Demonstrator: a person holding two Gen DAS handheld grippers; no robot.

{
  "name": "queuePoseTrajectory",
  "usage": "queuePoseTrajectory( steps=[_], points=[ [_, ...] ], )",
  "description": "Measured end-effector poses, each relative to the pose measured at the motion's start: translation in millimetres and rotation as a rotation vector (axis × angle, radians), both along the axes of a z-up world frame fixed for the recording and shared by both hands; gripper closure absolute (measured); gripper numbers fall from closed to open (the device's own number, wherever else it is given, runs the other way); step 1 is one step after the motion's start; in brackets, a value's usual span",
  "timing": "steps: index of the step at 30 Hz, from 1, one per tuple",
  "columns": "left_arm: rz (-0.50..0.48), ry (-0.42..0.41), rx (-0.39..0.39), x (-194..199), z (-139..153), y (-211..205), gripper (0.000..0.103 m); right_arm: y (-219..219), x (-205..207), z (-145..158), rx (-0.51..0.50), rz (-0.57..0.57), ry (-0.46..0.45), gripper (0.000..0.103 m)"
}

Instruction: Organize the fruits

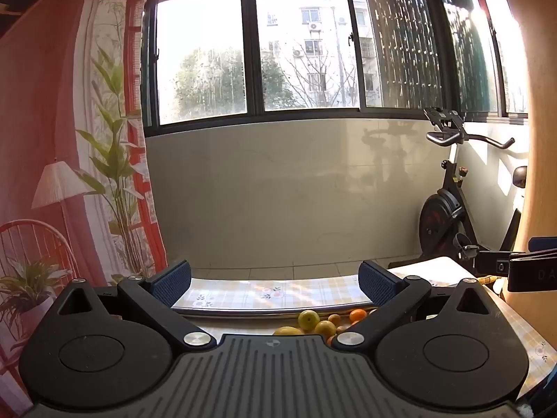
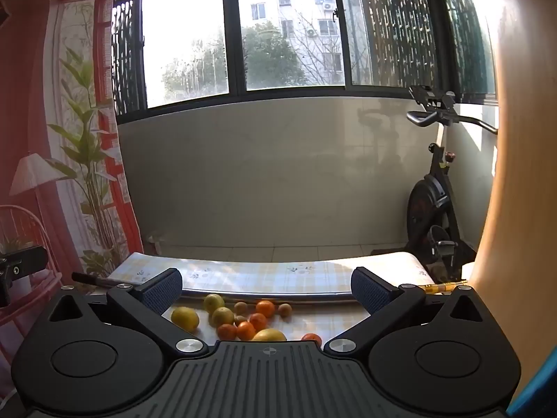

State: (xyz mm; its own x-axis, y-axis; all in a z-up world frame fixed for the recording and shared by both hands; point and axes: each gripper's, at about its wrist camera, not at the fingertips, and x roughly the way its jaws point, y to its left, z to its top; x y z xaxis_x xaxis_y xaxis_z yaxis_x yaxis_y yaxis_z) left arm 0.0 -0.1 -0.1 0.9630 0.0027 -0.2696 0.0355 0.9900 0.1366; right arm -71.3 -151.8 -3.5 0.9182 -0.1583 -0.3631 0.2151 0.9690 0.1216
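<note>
Start of sorting, you hold nothing. Left gripper (image 1: pixel 275 284) and right gripper (image 2: pixel 266 287) both spread wide, empty. Fruits (image 2: pixel 243 317) loose just before tray (image 2: pixel 264 295). Next: drop right gripper onto one.

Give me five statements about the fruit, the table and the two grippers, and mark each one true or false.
1. Both the left gripper and the right gripper stand open with nothing between their fingers. True.
2. The fruits lie loose on the checked tablecloth. True.
3. All the fruits are orange. False: some are yellow, like the lemon, beside the orange tangerines and a few small brownish ones.
4. A bowl filled with fruit stands on the table. False: no bowl is in view.
5. An exercise bike stands beyond the table, at the right. True.
</note>
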Motion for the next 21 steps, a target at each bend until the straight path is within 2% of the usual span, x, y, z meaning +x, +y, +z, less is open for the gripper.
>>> queuePoseTrajectory(
  steps=[16,21],
  points=[
    [0.001,0.016,-0.016,1.0,2.2,1.0,0.0,7.2,-3.5,7.5,-0.004,-0.014,-0.002,0.0],
    [-0.006,0.022,-0.023,1.3,2.6,1.0,0.0,0.4,-1.1,-0.8,-0.003,-0.01,-0.004,0.0]
  ],
)
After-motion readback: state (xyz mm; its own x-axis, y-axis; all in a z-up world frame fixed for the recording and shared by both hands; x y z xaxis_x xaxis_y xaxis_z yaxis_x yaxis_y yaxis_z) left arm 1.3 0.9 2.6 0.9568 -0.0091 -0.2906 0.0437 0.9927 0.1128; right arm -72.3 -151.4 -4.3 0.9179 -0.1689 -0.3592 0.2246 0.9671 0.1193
